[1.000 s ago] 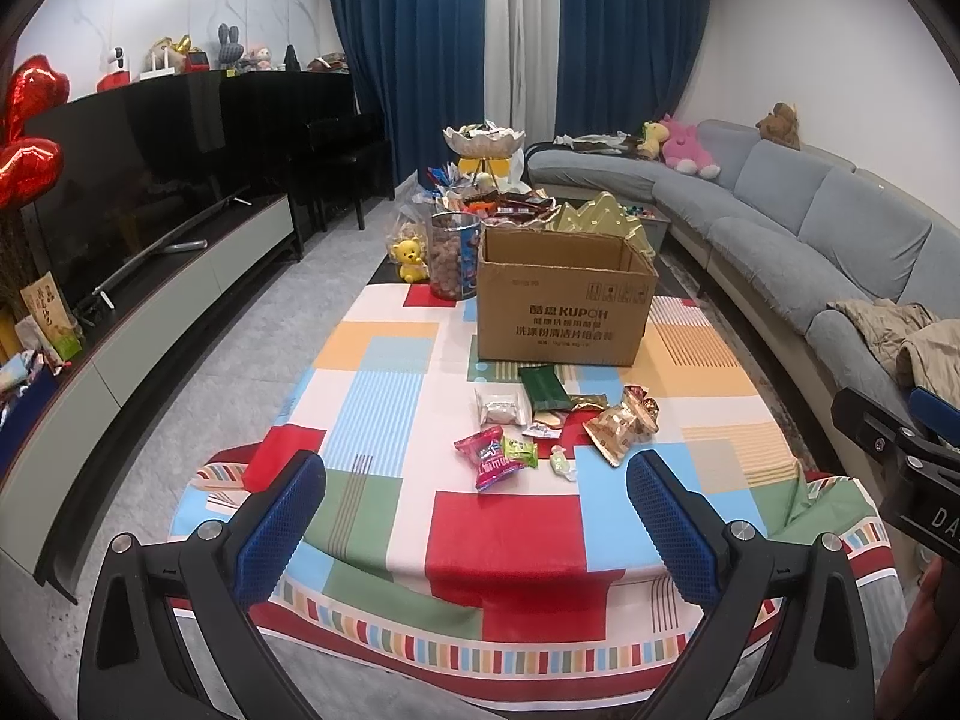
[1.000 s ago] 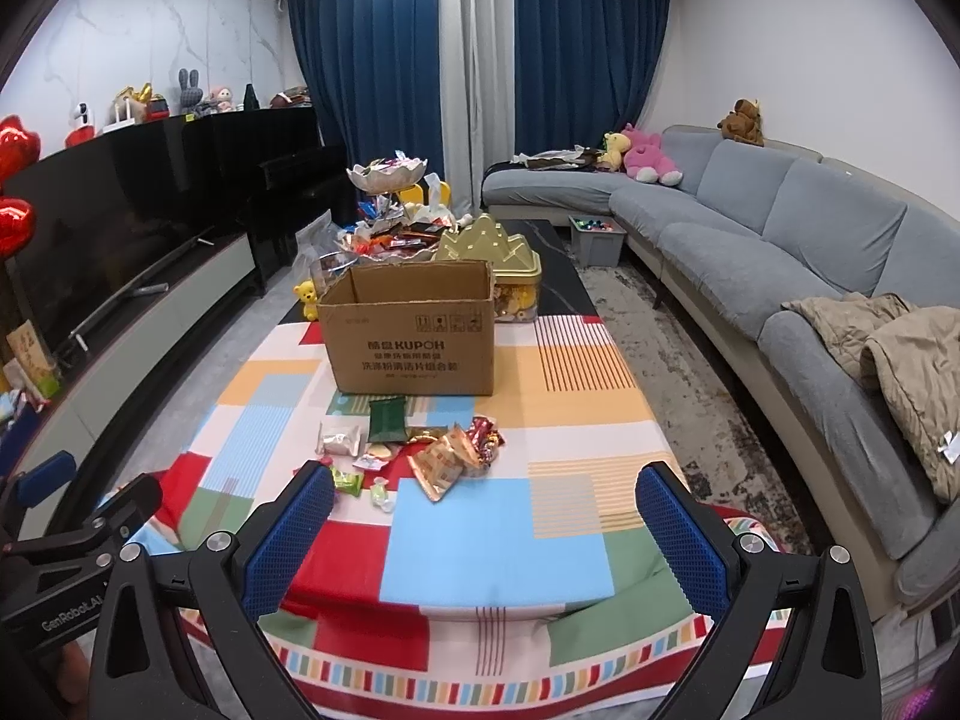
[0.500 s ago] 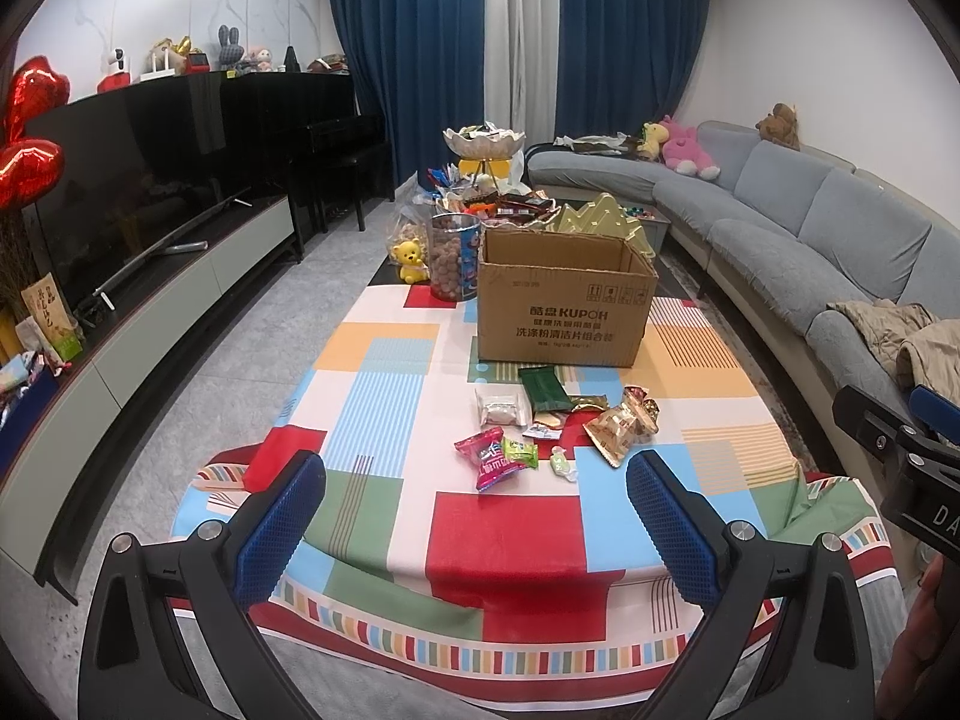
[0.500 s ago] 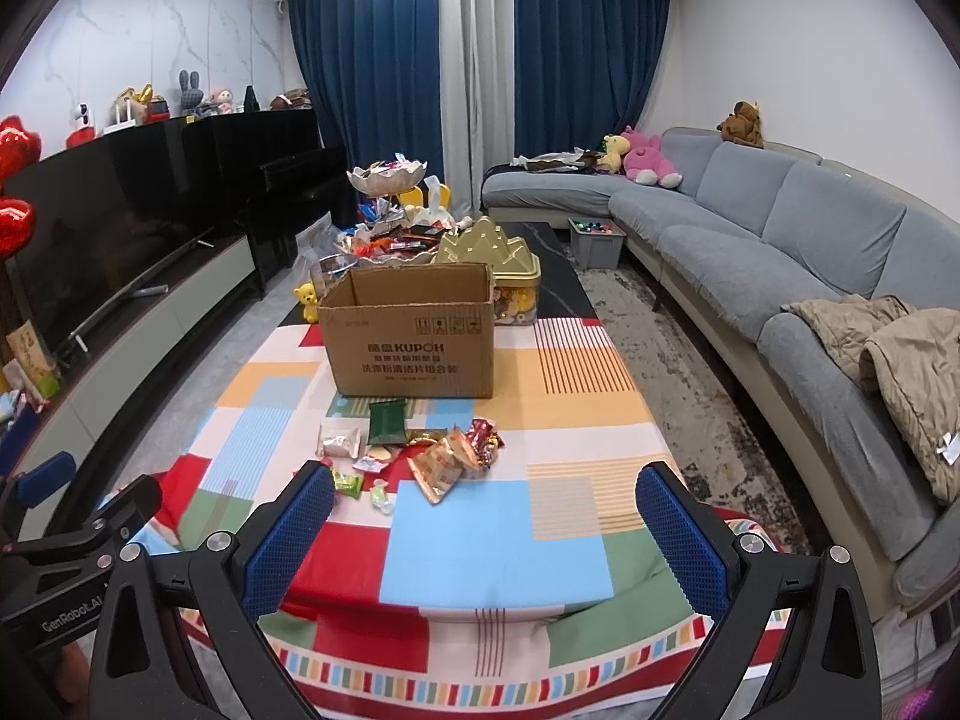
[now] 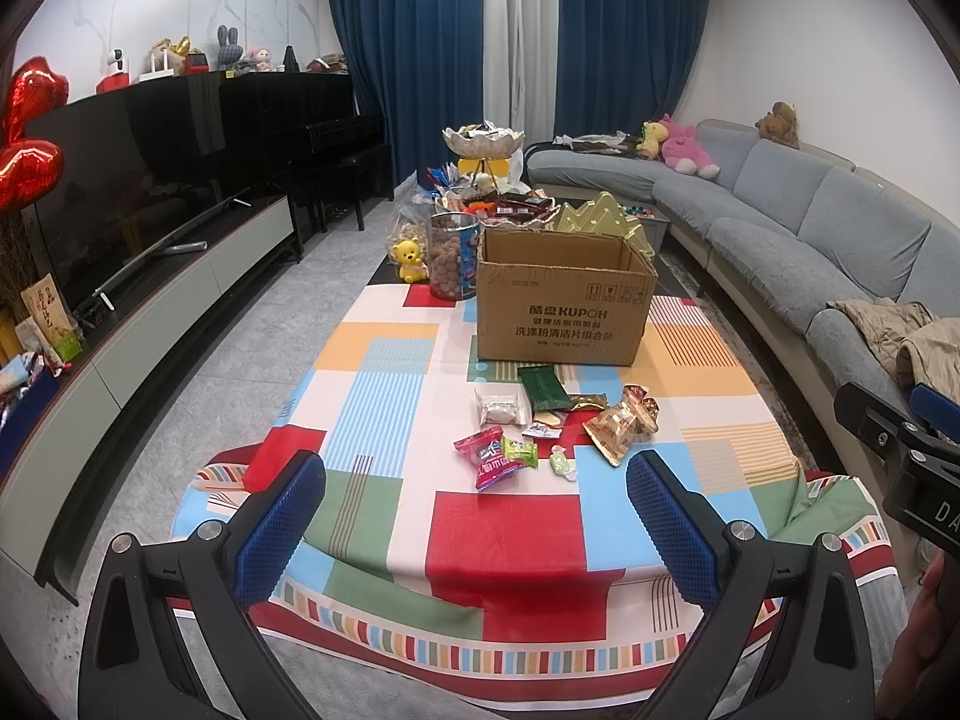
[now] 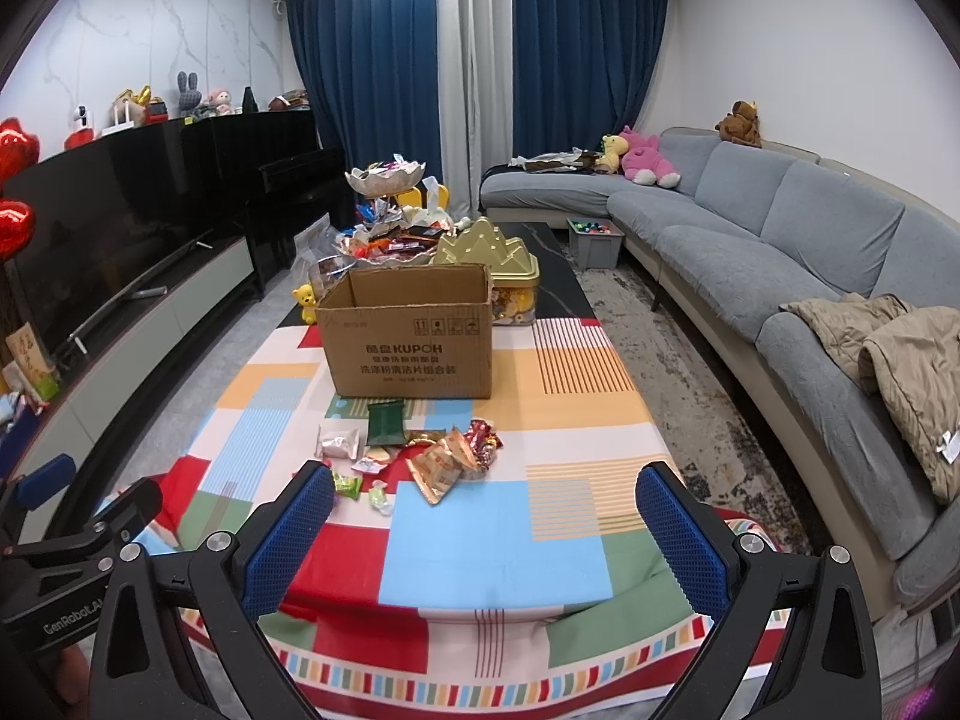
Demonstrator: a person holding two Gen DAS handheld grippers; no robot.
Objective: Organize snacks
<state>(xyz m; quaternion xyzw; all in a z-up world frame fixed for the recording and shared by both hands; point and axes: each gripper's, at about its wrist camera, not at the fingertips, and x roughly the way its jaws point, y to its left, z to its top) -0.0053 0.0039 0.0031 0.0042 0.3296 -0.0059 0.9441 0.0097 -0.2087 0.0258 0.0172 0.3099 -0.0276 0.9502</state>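
Several loose snack packets lie in a cluster on the colourful tablecloth [image 5: 510,534]: a pink packet [image 5: 492,463], a dark green packet [image 5: 543,387], a white packet [image 5: 500,408] and an orange-brown bag [image 5: 615,429]. In the right wrist view the same orange-brown bag [image 6: 441,468] and green packet [image 6: 386,423] show. An open cardboard box [image 5: 564,300] [image 6: 411,330] stands upright behind them. My left gripper [image 5: 477,516] and right gripper [image 6: 485,528] both hover open over the near table edge, empty, short of the snacks.
Behind the box stand a jar of nuts [image 5: 451,264], a yellow bear toy [image 5: 408,258], a gold tin [image 6: 492,252] and a heaped snack tray [image 6: 390,243]. A grey sofa [image 6: 780,276] runs along the right; a TV cabinet [image 5: 150,324] lines the left.
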